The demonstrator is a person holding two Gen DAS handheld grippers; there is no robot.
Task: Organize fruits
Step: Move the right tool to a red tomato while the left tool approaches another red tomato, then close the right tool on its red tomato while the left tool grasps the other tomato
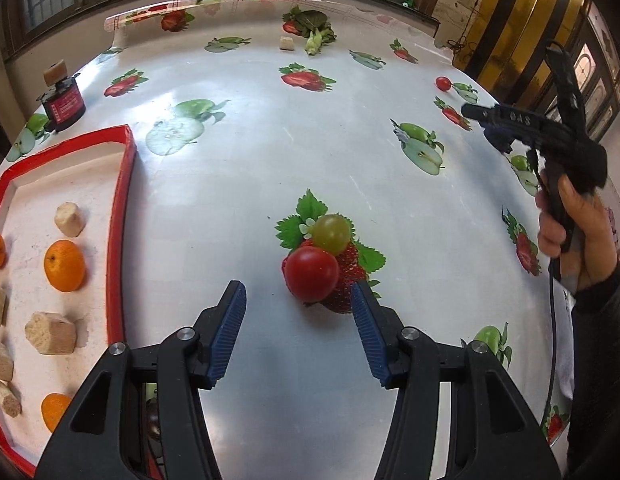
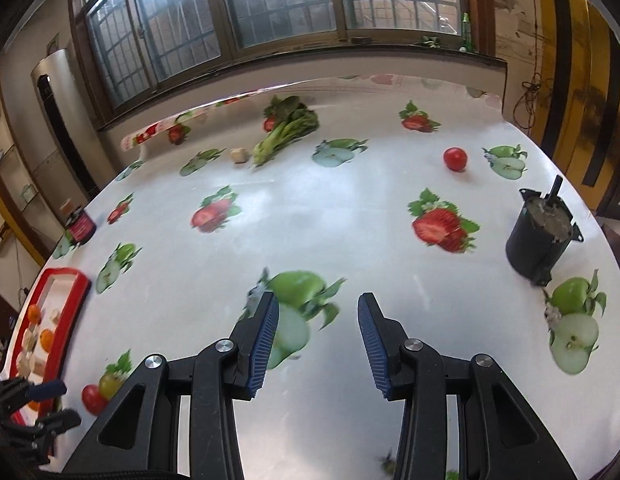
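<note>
Your left tongs [image 1: 298, 312] and right tongs [image 2: 318, 336] gape empty; oranges [image 1: 65, 266] sit in the tray [image 1: 120, 216], while tomato [image 1: 312, 274], grape [image 1: 331, 233] and far tomato [image 2: 455, 159] wait on the table [image 1: 250, 160].

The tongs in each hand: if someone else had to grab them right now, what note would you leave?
Left tongs: open, empty, just short of the red tomato and green grape, which touch each other.
Right tongs: open, empty, over bare tablecloth.
Red tray at the left already holds oranges and pale chunks.
Left to do: that tomato and grape, plus a second tomato far across the table. The leafy greens and a stray chunk also lie outside the tray.
</note>
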